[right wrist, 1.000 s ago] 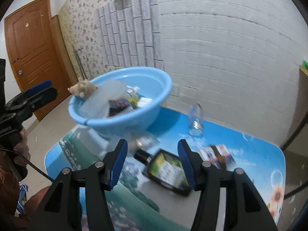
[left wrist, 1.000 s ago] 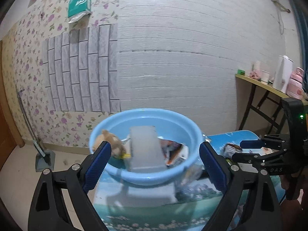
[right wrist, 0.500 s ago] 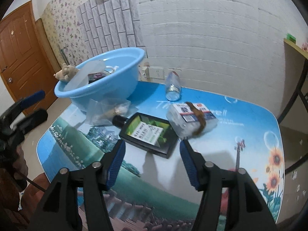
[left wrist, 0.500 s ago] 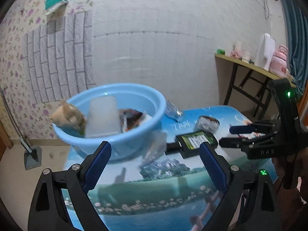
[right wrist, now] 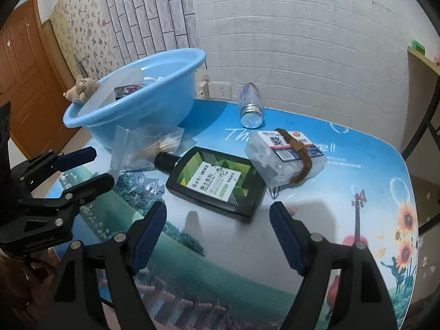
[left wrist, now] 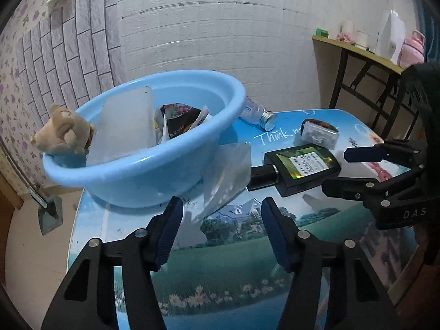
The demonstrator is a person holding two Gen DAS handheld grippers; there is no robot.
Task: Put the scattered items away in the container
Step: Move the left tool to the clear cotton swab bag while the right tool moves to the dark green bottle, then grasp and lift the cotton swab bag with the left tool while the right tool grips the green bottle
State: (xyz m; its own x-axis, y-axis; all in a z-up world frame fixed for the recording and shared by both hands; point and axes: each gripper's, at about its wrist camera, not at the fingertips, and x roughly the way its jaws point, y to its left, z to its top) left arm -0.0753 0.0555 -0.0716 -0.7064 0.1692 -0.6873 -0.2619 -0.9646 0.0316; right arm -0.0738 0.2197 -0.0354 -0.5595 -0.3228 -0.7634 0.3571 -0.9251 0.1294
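Since a second ago both grippers have dropped from bowl height toward the tabletop, so the scattered items now fill the lower view. The left gripper (left wrist: 220, 221) has just been closing its jaws, yet they stand apart with nothing between them, above the printed table (left wrist: 233, 261) in front of a clear plastic bag (left wrist: 225, 176). The right gripper (right wrist: 218, 227) has just been opening; its jaws are spread and empty, framing the near edge of a flat black bottle (right wrist: 217, 183) with a green label, without touching it. The blue basin (left wrist: 143, 170) stands at the far left of the table, holding a plush bear (left wrist: 62, 130) on its rim, a translucent lid and crumpled packets. Still outside it are the bag against its side, the black bottle, a clear wrapped packet (right wrist: 286, 155) touching the bottle's far corner, and a small clear bottle (right wrist: 250, 104) lying near the wall.
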